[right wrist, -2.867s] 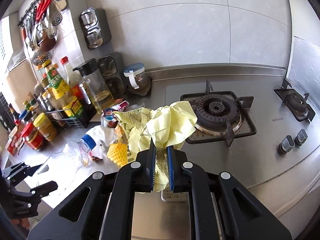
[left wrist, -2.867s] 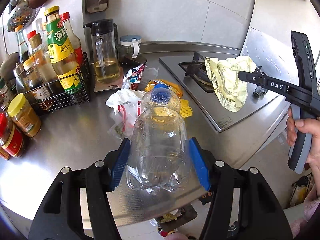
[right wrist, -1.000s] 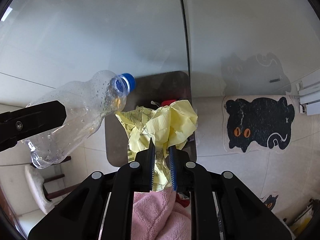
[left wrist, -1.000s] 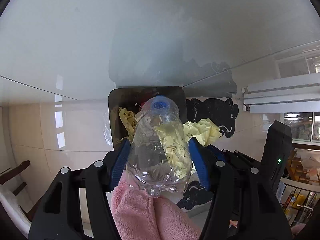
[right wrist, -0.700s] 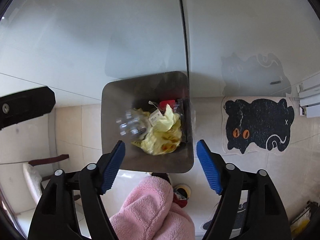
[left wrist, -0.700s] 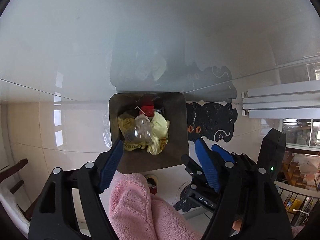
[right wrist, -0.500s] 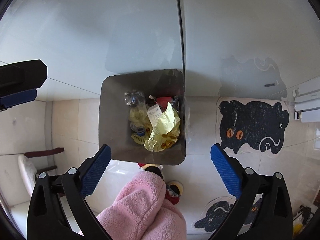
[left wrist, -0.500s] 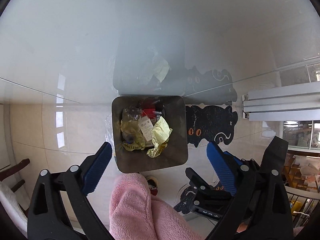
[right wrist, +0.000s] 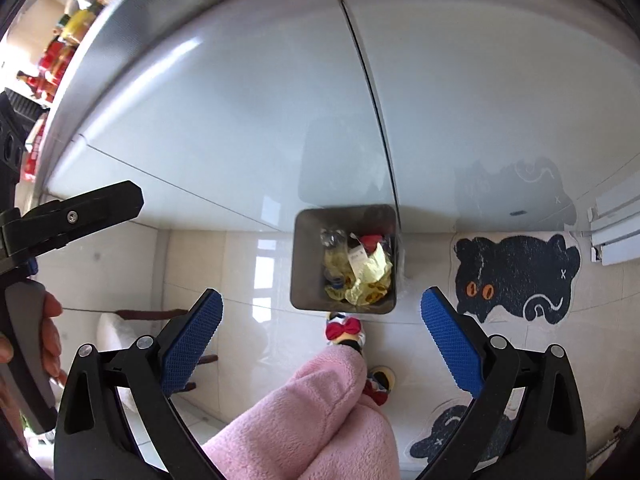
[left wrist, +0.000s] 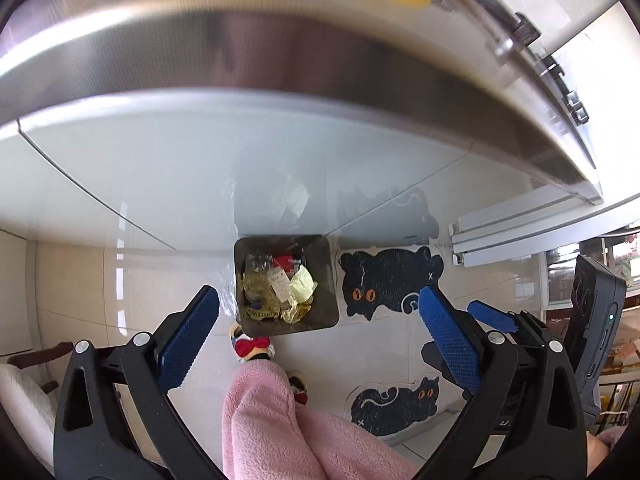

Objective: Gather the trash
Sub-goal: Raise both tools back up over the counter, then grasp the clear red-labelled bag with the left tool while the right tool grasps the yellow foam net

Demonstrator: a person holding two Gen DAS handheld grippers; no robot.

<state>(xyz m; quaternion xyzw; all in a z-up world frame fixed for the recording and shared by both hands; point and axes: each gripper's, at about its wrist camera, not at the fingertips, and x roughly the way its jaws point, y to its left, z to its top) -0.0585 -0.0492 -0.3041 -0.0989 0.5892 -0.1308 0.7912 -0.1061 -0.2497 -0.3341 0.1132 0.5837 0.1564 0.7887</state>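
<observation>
Blue-padded left gripper (left wrist: 318,330) spread wide, empty | right gripper (right wrist: 320,330) spread wide, empty | both above bin (right wrist: 306,256)

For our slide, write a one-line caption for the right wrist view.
Open right gripper above a metal trash bin holding a clear bottle and crumpled yellow paper.

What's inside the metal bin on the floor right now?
In the metal bin: a clear plastic bottle, crumpled yellow paper, a white slip and something red. The heap covers whatever lies beneath.
</observation>
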